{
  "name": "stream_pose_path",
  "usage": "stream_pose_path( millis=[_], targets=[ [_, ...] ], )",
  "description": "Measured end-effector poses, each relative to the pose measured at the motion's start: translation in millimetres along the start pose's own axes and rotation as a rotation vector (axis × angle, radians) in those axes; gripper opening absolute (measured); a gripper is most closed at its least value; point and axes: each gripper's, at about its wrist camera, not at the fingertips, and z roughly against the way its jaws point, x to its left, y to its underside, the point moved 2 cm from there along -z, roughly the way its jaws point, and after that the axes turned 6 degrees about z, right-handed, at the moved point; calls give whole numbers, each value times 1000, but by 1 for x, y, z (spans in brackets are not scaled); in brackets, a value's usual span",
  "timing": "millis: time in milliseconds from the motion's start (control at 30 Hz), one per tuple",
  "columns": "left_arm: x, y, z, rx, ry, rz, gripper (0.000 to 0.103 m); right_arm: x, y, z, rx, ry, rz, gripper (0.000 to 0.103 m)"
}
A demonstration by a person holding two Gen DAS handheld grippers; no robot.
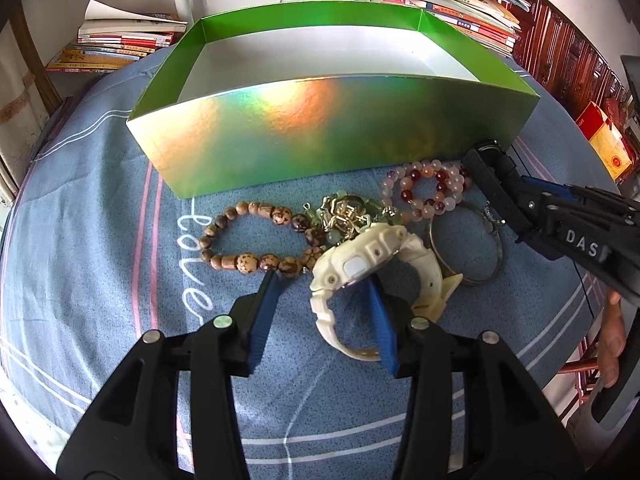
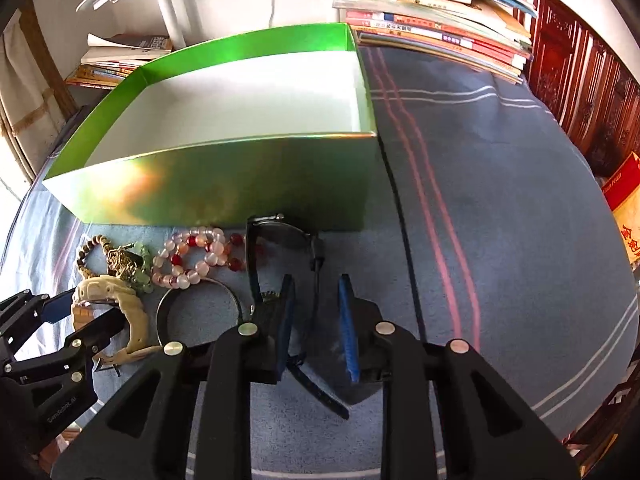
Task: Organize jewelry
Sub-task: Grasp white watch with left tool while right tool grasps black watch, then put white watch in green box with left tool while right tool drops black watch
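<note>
The left gripper (image 1: pixel 322 312) pinches the cream watch (image 1: pixel 360 264) beside the wooden bead bracelet (image 1: pixel 248 240); the right gripper (image 2: pixel 316 320) pinches the dark watch's strap (image 2: pixel 316 264).

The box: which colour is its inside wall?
Bright green, floor silvery white; the box shows best in the right wrist view.

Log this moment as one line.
left gripper: jaws closed on white watch | right gripper: jaws closed on black watch | green box: nothing visible inside

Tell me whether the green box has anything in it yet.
Empty. The green box shows only bare silver floor in both views; the bracelets and watches lie outside on the cloth in front of it.
</note>
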Motion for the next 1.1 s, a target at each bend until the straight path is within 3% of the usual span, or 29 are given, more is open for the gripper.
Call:
stream_pose_path(
  millis=[67, 100, 133, 167, 333, 500, 667, 733, 800, 833, 1033, 1100],
  targets=[
    [-1, 0, 0, -3, -1, -4, 44, 2, 0, -2, -9, 8, 5, 24],
    [-2, 0, 0, -5, 3, -7, 37, 4, 1, -1, -12, 11, 18, 14],
    [-3, 0, 1, -8, 4, -11, 23, 6, 2, 0, -12, 4, 24, 7],
    [-3, -1, 1, -8, 2, -10, 20, 7, 2, 2, -19, 2, 29, 5],
    [7, 0, 8, -22, 4, 26, 17, 7, 3, 23, -81, 18, 40, 2],
    [16, 1, 25, -74, -6, 28, 17, 6, 0, 42, -130, 20, 37, 2],
    [24, 4, 22, -55, -16, 50, 17, 0, 0, 37, -115, 26, 30, 2],
    [26, 6, 17, -40, -18, 54, 18, -4, 1, 27, -74, 12, 6, 9],
    [28, 7, 14, -34, -16, 56, 18, -4, 2, 21, -49, -9, -2, 27],
    [28, 7, 13, -32, -15, 57, 18, -3, 3, 17, -42, -5, 3, 28],
    [29, 7, 6, -24, -19, 62, 23, 2, 5, 0, -23, 19, 26, 27],
    [27, 6, 5, -29, -18, 55, 24, 4, 5, -1, -33, 21, 40, 11]
  ],
)
